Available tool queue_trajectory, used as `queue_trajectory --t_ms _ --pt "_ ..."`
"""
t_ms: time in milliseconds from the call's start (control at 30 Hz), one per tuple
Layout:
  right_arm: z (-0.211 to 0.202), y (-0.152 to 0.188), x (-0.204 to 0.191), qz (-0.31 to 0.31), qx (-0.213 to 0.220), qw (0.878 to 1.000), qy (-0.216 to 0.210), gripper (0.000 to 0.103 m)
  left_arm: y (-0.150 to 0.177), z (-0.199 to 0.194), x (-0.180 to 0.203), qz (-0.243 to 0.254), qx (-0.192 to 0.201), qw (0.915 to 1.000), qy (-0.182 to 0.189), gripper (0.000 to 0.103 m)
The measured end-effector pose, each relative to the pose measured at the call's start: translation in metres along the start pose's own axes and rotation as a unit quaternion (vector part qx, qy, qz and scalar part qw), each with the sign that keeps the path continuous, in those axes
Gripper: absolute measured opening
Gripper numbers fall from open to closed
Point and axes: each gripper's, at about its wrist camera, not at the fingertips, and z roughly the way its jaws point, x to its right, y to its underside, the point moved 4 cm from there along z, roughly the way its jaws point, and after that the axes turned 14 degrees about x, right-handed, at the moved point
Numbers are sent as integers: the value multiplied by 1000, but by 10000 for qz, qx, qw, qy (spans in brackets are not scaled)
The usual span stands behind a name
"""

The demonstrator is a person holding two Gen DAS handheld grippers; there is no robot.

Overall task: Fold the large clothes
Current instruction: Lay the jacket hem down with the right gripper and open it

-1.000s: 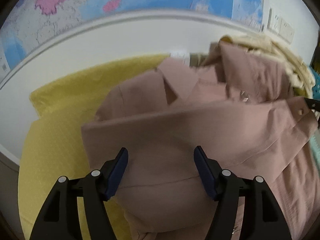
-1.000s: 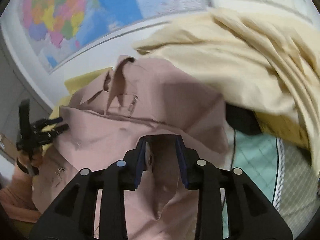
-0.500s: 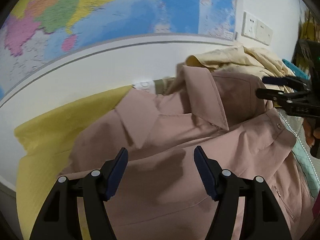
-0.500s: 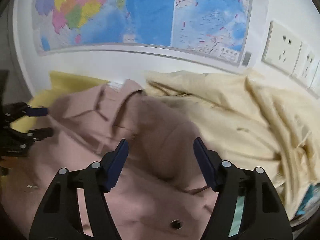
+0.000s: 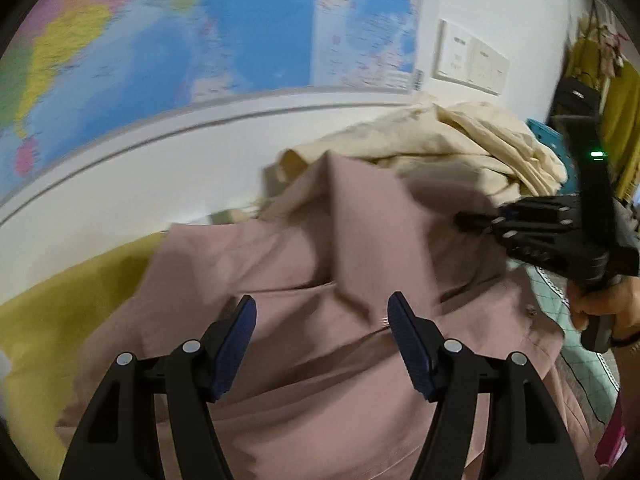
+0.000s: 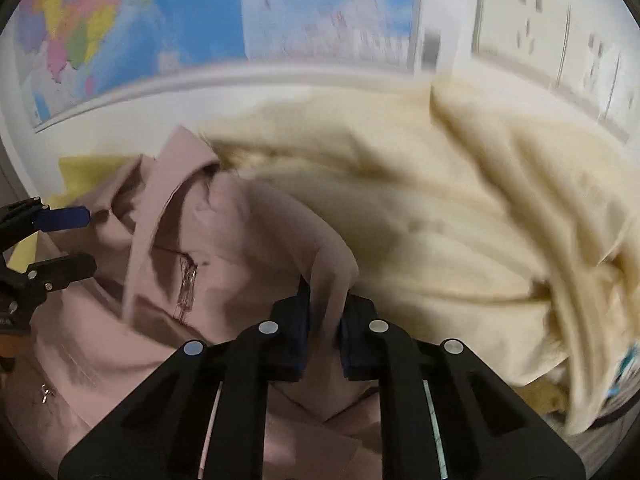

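Observation:
A dusty-pink collared shirt (image 5: 352, 280) lies crumpled on a yellow cloth (image 5: 48, 320); it also shows in the right wrist view (image 6: 224, 248). My left gripper (image 5: 320, 344) is open and empty, just above the shirt below its collar. My right gripper (image 6: 325, 320) is shut on a fold of the pink shirt near the collar. The right gripper also shows in the left wrist view (image 5: 480, 220), at the shirt's right shoulder. The left gripper shows open at the left edge of the right wrist view (image 6: 64, 240).
A heap of cream clothes (image 6: 460, 208) lies behind and right of the shirt, also in the left wrist view (image 5: 460, 144). A wall with a world map (image 5: 200, 40) and sockets (image 5: 472, 60) stands close behind. A teal mat (image 5: 580, 340) lies at the right.
My right gripper was open half a second ago and has now shut on a fold of the pink shirt. Both cameras have moved closer to the collar. The left gripper stays open.

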Motion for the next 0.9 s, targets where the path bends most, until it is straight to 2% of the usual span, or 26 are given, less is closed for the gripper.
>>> queue_trajectory --t_ms 67,133,200,300,333,367,433,467,567,600,667,733,767,833,900 --pt "3 5 0 9 -68 10000 -12 33 10 14 8 28 -213 9997 86 66" --pt "-7 1 -5 -41 114 9999 3 49 23 27 11 70 -441 9990 69 66" --pt "-24 -8 -12 -32 379 9992 -114 49 35 34 11 49 -647 9979 75 65" --pt "-48 -23 -36 -171 737 9950 -658 48 43 32 8 -91 -659 9977 131 65" --pt "-54 -28 -53 -290 817 9909 -1026 46 43 27 7 -126 -595 9980 149 65" --pt "-54 -31 -62 -343 811 9878 -1283 43 42 21 5 -148 -520 9984 168 65" --pt "-40 -32 -84 -331 535 9816 -1803 33 41 8 2 -164 -384 9990 169 65" --pt "-31 -35 -89 -321 441 9803 -1899 30 41 -2 0 -175 -291 9993 160 65" --pt "10 -31 -89 -264 62 9851 -1696 25 44 -28 -9 -226 -126 9996 84 65" --pt "23 -29 -77 -225 3 9908 -1336 24 47 -42 -15 -222 -60 9997 -3 65" --pt "37 -25 -59 59 -205 9943 -1045 21 52 -57 -25 -203 -45 9997 -155 66" --pt "37 -20 -41 358 -275 9939 -1005 22 60 -78 -38 -224 -10 9992 -339 67" --pt "29 -19 -36 446 -234 9922 -1136 26 65 -89 -45 -270 7 9988 -408 67" --pt "2 -18 -31 419 48 9908 -1284 50 74 -108 -58 -374 61 9981 -495 73" --pt "-35 -13 -25 404 275 9882 -1451 52 86 -130 -70 -509 120 9968 -601 73"
